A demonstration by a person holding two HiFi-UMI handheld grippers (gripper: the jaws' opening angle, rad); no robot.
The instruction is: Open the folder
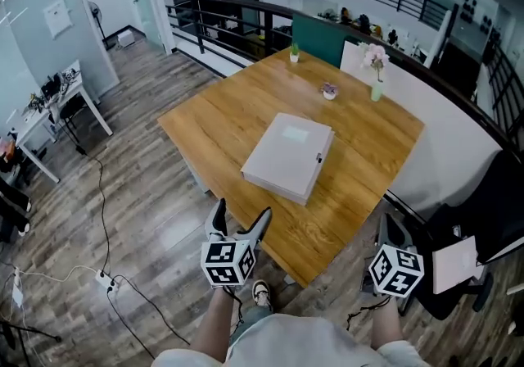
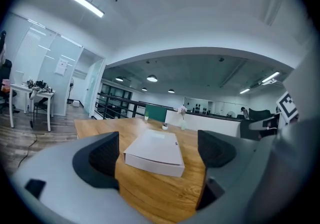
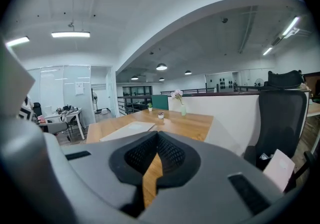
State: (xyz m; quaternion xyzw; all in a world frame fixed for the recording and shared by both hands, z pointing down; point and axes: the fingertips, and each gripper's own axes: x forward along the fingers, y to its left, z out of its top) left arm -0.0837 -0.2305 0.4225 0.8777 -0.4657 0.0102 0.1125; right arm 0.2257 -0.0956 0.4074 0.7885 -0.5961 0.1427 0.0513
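A flat, pale grey folder (image 1: 288, 156) lies closed in the middle of the wooden table (image 1: 213, 124), with a small dark clasp on its right edge. My left gripper (image 1: 241, 219) hangs open below the table's near edge, short of the folder. In the left gripper view the folder (image 2: 154, 152) sits ahead between the two spread pads (image 2: 97, 160). My right gripper (image 1: 386, 230) is off the table's near right corner, jaws shut on nothing. In the right gripper view, the right gripper (image 3: 156, 157) has its pads pressed together, and the folder (image 3: 129, 130) shows as a thin slab to the left.
At the table's far side stand a small potted plant (image 1: 294, 53), a little bowl (image 1: 329, 91) and a vase of pink flowers (image 1: 376, 62). A black office chair (image 1: 458, 234) stands at the right. A white desk (image 1: 57, 103) and floor cables with a power strip (image 1: 105, 279) lie left.
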